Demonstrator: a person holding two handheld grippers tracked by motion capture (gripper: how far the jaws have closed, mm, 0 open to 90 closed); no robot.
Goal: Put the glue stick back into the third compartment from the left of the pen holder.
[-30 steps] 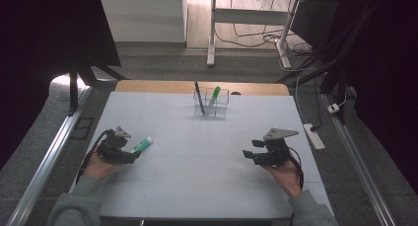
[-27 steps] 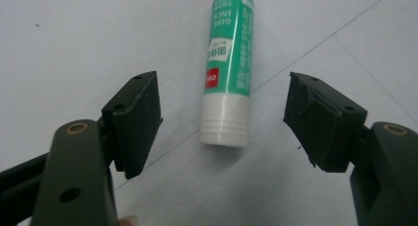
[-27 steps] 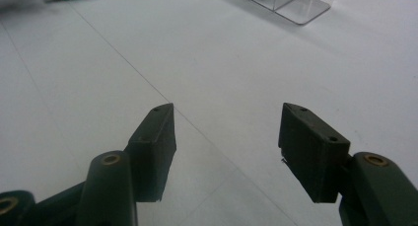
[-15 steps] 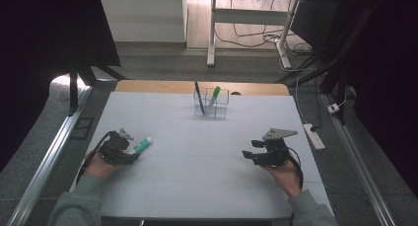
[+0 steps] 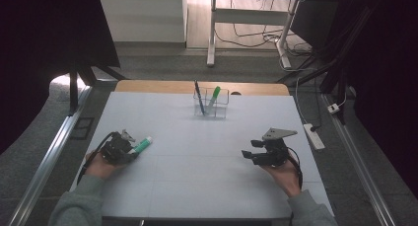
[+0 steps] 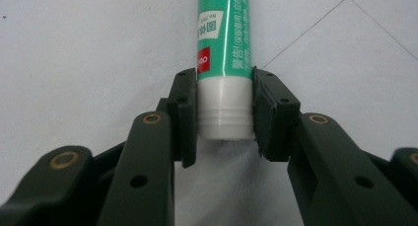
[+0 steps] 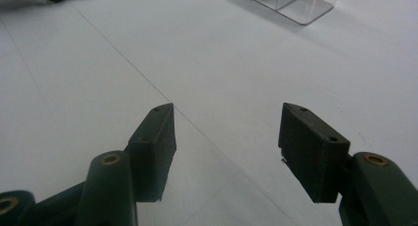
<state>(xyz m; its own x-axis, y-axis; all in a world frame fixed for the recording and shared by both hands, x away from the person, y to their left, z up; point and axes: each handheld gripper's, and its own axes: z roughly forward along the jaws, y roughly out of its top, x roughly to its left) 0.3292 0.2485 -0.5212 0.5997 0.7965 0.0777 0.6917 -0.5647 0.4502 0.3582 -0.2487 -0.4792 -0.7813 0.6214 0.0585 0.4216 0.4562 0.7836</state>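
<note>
At the table's left, the left gripper [image 6: 225,112] has just closed its jaws onto the white end of the green glue stick [image 6: 224,48] lying on the white table [image 5: 197,176], while the right gripper [image 7: 226,152] rests with jaws apart, holding nothing.

left gripper [image 6: 225,122]: low at the table's left, jaws just closed, pads pressing a held object
right gripper [image 7: 226,137]: low at the right, jaws apart

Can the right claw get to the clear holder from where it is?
Probably yes: the right claw is open and holds nothing, and only bare table lies between it and the holder.
</note>
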